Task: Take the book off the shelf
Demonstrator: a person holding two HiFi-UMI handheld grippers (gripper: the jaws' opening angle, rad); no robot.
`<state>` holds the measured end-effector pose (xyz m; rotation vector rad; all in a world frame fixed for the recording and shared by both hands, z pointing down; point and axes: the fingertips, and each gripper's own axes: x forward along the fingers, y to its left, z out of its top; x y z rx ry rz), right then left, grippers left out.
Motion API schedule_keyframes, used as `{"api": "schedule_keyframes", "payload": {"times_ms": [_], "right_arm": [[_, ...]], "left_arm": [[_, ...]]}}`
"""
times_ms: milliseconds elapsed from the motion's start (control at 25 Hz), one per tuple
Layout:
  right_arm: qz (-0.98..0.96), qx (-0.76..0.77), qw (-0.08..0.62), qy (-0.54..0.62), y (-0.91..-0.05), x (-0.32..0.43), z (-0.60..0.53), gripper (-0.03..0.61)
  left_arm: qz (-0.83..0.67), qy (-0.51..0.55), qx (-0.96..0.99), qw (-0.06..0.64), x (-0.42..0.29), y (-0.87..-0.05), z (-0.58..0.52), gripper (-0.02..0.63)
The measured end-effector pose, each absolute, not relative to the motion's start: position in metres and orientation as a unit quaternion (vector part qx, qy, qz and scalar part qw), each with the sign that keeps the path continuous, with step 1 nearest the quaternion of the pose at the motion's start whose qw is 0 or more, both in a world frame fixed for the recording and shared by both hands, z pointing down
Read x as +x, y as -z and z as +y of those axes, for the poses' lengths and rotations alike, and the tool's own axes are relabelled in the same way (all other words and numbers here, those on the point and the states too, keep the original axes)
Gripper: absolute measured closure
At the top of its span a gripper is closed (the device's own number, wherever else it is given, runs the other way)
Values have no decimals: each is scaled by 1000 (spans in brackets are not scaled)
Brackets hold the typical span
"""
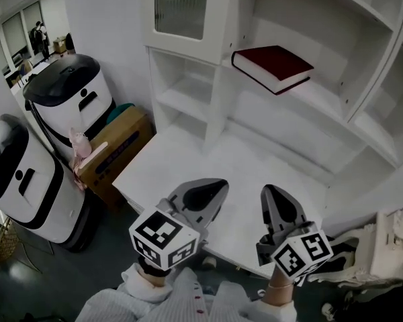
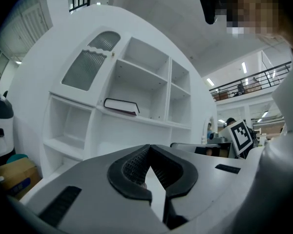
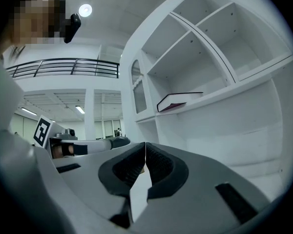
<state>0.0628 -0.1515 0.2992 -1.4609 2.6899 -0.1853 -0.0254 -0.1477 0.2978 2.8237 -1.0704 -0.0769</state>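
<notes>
A dark red book (image 1: 272, 67) lies flat on a middle shelf of the white shelf unit (image 1: 336, 106). It also shows as a thin dark shape in the left gripper view (image 2: 121, 106) and in the right gripper view (image 3: 178, 101). My left gripper (image 1: 217, 186) and right gripper (image 1: 271, 193) are side by side over the white ledge, well short of the book and below it. In both gripper views the jaws meet at the tips, left gripper (image 2: 149, 148), right gripper (image 3: 145, 145), with nothing held between them.
A white ledge (image 1: 181, 170) juts out below the shelves. To the left stand two white-and-black machines (image 1: 70, 96) (image 1: 20, 180) and a cardboard box (image 1: 117, 143). A ribbed glass door (image 1: 181, 5) closes the upper left compartment. Cloth and shoes lie at the lower right (image 1: 352, 253).
</notes>
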Motion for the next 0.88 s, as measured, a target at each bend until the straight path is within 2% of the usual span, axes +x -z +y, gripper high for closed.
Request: {"api": "schedule_keyframes", "payload": {"times_ms": [520,880], "right_arm": [[889,-454,25,56,-294,102,-245,565],[886,-461,16,58,-294,103,-284,565]], "left_arm": [[-362,18,931,51,26,-290,-247,603],[-358,12,933,46,26,-280,-285,603]]}}
